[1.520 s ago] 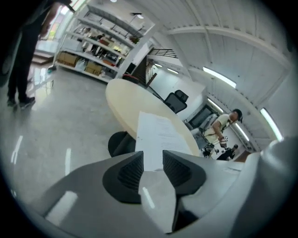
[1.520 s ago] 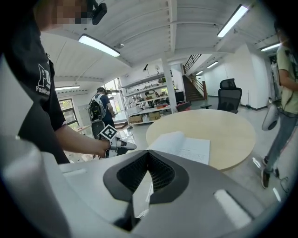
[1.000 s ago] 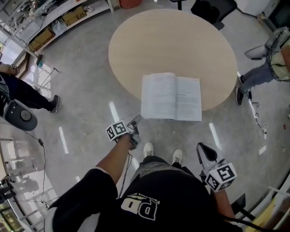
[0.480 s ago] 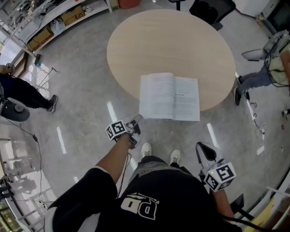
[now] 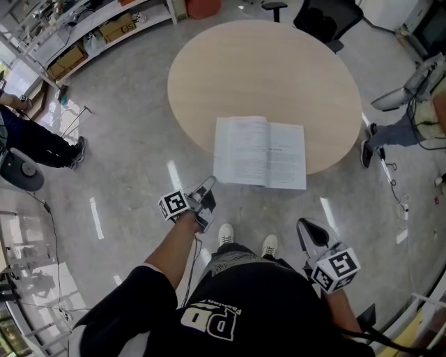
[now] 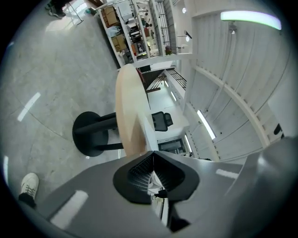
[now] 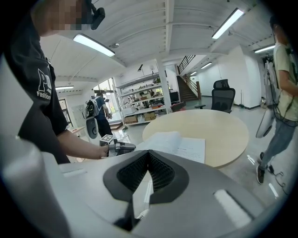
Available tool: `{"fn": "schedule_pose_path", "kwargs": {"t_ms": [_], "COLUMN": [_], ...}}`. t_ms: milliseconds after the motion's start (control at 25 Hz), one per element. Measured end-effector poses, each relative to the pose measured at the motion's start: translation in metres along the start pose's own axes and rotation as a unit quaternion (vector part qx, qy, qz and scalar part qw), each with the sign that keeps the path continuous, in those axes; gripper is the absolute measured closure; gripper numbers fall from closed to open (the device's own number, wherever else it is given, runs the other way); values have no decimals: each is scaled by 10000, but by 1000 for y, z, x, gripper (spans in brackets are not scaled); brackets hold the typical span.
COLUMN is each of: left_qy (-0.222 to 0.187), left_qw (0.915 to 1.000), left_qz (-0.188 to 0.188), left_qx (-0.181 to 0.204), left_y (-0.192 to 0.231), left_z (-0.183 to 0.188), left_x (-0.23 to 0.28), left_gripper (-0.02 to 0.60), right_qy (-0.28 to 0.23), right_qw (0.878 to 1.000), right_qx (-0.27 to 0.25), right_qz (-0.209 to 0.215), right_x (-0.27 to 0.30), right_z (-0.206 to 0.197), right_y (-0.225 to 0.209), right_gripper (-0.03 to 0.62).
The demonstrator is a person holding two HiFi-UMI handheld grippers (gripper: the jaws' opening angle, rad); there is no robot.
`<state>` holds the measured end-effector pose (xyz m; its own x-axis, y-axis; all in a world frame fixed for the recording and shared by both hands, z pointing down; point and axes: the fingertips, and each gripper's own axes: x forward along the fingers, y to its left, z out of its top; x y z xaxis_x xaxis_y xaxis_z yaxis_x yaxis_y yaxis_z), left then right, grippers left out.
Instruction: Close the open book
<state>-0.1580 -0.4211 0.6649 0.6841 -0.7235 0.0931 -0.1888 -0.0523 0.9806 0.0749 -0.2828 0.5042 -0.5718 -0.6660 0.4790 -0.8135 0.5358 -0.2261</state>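
An open book (image 5: 260, 152) lies face up on the near edge of the round wooden table (image 5: 265, 63), its front edge overhanging the rim. My left gripper (image 5: 208, 185) is just below the book's near left corner, off the table, its jaws shut with nothing between them. It shows again in the right gripper view as the left gripper (image 7: 122, 148) beside the book (image 7: 174, 144). My right gripper (image 5: 306, 229) hangs lower right, away from the book, also shut and holding nothing. In the left gripper view the table (image 6: 128, 111) appears edge-on beyond the left gripper (image 6: 152, 157).
The table stands on a black pedestal base (image 6: 91, 135). A person (image 5: 35, 143) stands at the left and another person's leg (image 5: 397, 129) is at the right of the table. A black office chair (image 5: 324, 17) is behind it, and shelves (image 5: 90, 28) are at the upper left.
My left gripper has come up a little near the book's near left corner. The book and my right gripper have stayed where they were.
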Motion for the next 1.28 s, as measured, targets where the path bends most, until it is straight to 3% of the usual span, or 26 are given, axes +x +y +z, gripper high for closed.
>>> {"fn": "schedule_pose_path", "kwargs": {"t_ms": [240, 480, 680, 760, 1280], "left_qy": [317, 590, 848, 959, 1533], "left_qw": [9971, 9908, 9810, 9776, 9604], "left_qz": [-518, 34, -679, -789, -372], "left_qx": [448, 1215, 1605, 1702, 2297], "left_y": [-62, -79, -123, -136, -127], "left_z": [-14, -33, -61, -66, -140], "left_x": [13, 30, 70, 75, 123], "left_gripper": [572, 571, 571, 571, 568], "right_qy": [-227, -449, -524, -554, -684], "right_qw": [9997, 9990, 9986, 9984, 9975], "right_qx": [-55, -8, 54, 71, 69], "right_qz": [76, 72, 60, 10, -144], "right_x": [-10, -23, -30, -33, -70], "right_z": [10, 11, 9, 13, 4], "right_y": [1, -14, -29, -24, -43], "right_gripper": [586, 586, 586, 586, 586]}}
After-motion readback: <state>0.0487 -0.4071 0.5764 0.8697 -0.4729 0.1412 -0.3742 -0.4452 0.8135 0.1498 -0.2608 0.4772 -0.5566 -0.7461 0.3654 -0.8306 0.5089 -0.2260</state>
